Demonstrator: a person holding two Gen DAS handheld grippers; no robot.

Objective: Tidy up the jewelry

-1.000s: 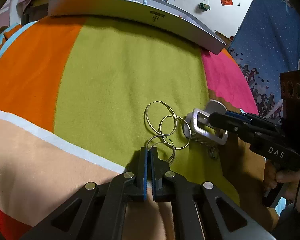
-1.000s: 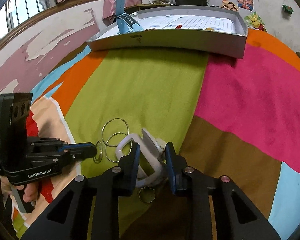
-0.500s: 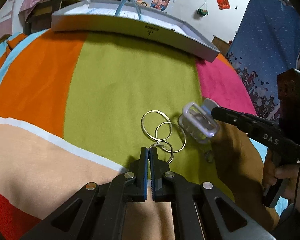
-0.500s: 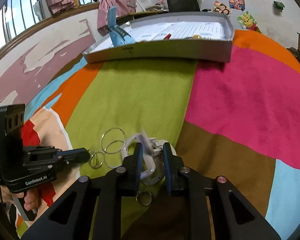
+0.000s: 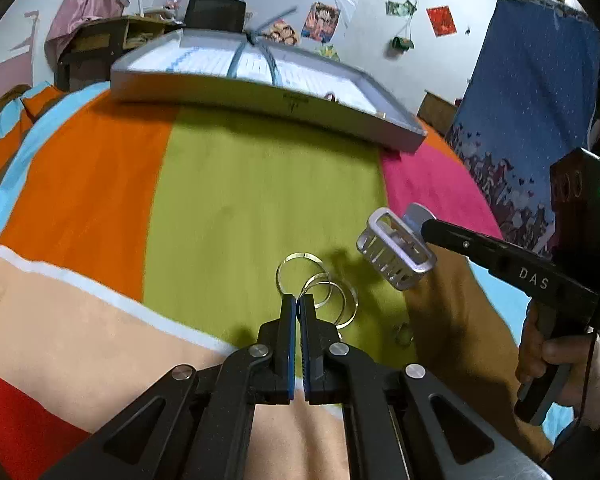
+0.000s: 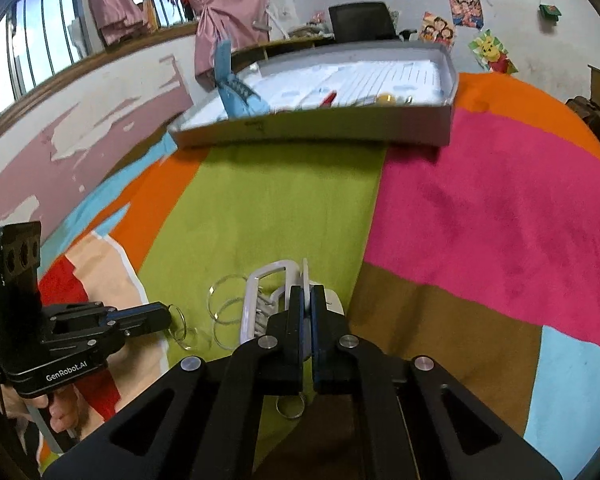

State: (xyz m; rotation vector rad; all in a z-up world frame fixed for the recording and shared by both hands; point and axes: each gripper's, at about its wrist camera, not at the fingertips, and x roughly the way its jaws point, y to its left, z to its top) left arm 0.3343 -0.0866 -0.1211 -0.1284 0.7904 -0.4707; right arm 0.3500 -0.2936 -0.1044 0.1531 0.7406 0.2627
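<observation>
A white claw hair clip (image 5: pixel 396 254) hangs above the green stripe of the blanket, with my right gripper (image 6: pixel 308 296) shut on one of its handles. In the right wrist view the clip (image 6: pixel 256 292) juts out to the left of the jaws. My left gripper (image 5: pixel 298 304) is shut on a thin silver ring (image 6: pixel 178 320), which is raised slightly off the cloth. Other silver hoops (image 5: pixel 300 272) lie overlapping on the green just beyond its tips. A small ring (image 5: pixel 404 336) lies alone below the clip.
A grey shallow tray (image 5: pixel 260 96) stands at the far edge of the striped blanket, holding a blue strap (image 6: pixel 232 88) and small items on a white liner. A hand (image 5: pixel 556 360) grips the right tool. Pink and brown stripes (image 6: pixel 480 220) lie to the right.
My right gripper closed on the hair clip and lifted it off the blanket. My left gripper stayed shut and rose a little with its ring.
</observation>
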